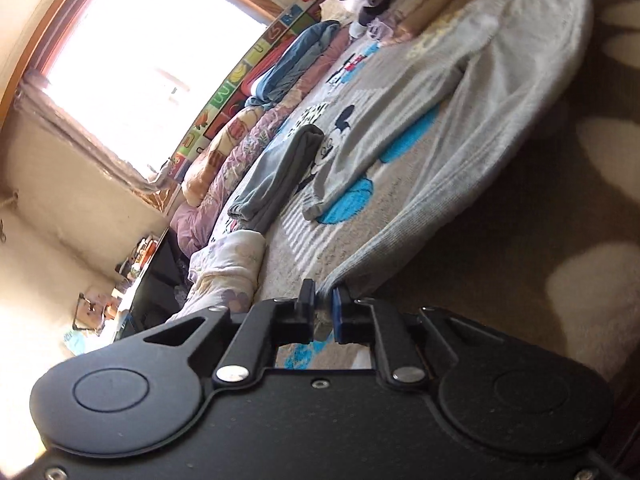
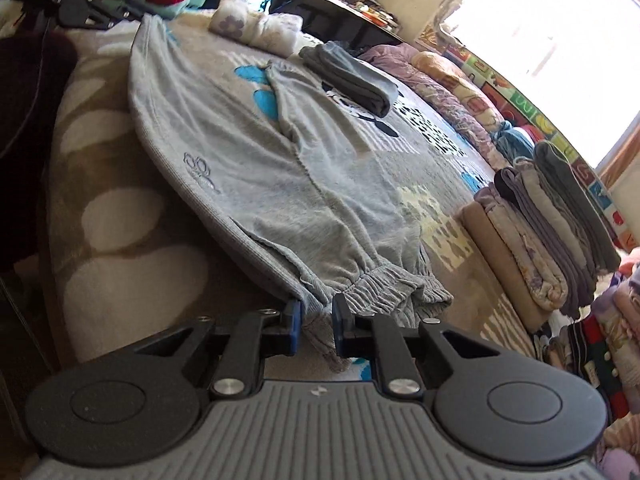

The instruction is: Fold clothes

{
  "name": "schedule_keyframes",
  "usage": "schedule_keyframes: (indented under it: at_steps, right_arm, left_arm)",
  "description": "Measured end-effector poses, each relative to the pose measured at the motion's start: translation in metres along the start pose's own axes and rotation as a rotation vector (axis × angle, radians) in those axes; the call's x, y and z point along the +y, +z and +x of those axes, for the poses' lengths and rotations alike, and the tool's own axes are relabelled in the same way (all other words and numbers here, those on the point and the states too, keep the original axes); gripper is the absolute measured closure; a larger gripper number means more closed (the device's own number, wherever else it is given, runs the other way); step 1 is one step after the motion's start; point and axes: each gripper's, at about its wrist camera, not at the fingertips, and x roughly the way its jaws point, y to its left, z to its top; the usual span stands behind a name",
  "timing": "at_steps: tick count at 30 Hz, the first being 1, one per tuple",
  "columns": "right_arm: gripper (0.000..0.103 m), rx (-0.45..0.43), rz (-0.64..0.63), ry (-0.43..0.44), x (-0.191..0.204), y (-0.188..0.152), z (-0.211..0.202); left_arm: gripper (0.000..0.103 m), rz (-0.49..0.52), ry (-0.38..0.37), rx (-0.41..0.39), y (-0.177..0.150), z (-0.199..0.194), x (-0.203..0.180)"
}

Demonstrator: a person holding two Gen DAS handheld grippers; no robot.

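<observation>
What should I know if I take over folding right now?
Left gripper: shut on one end of the grey sweatpants.
Right gripper: fingers either side of the elastic cuff end, gap showing; grip unclear.
The sweatpants lie spread flat along the edge of the cartoon rug, not yet folded.
Done: a folded dark grey garment on the rug and a stack of folded clothes by the window side.
Left: probably fold the sweatpants, then add them to the stack.

A bright window [image 1: 132,60] lights the patterned rug [image 2: 440,216] — a colourful alphabet mat [image 1: 240,80] lines its far edge.
</observation>
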Motion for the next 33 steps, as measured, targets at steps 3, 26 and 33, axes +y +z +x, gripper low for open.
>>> schedule_keyframes:
  at_steps: [3, 26, 33]
  right_arm:
    - [0.086, -0.012, 0.106, 0.026, -0.023, 0.007, -0.004]
    - [0.041, 0.097, -0.600, 0.174, 0.004, -0.005, -0.001]
    - [0.033, 0.002, -0.915, 0.047, 0.016, -0.048, 0.019]
  left_arm:
    - [0.096, -0.078, -0.012, -0.015, 0.018, 0.014, 0.017]
    - [0.097, -0.205, -0.042, 0.010, 0.029, 0.046, 0.044]
    - [0.097, -0.234, -0.042, 0.053, 0.023, 0.048, 0.036]
